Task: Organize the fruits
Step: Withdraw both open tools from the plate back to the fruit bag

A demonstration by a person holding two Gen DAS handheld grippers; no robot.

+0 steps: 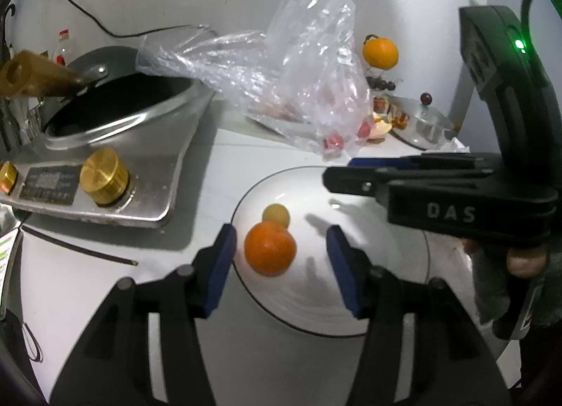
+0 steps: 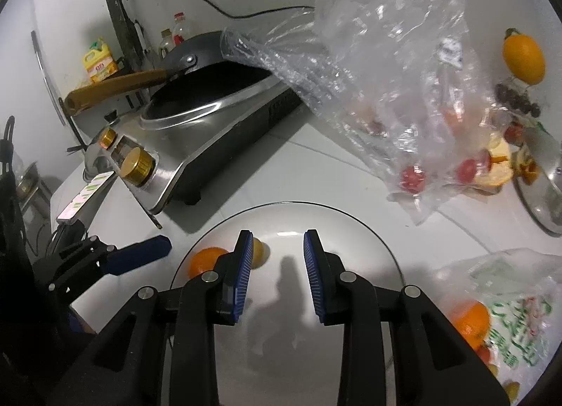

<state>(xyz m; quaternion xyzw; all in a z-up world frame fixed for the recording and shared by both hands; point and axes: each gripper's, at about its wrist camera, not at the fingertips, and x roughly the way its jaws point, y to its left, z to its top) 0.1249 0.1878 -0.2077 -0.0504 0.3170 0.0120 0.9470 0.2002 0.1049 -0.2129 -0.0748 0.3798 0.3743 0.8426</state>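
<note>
An orange (image 1: 269,248) and a smaller fruit (image 1: 276,215) lay touching on the left part of a plate (image 1: 386,300) on the tabletop (image 1: 87,272). A cooker (image 1: 116,160) carrying a wok (image 1: 116,100) stood left of the plate. Behind the plate lay a plastic bag (image 1: 298,89) holding small fruits, its edge draped over the wok.

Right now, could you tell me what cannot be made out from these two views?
- Clear plastic bag: crumpled film blurs its red fruits in both views.
- Printed bag: cut by the right wrist view's edge, contents partly hidden.
- Small yellow fruit: half behind the right gripper finger.
- Cooker panel: text too small.
</note>
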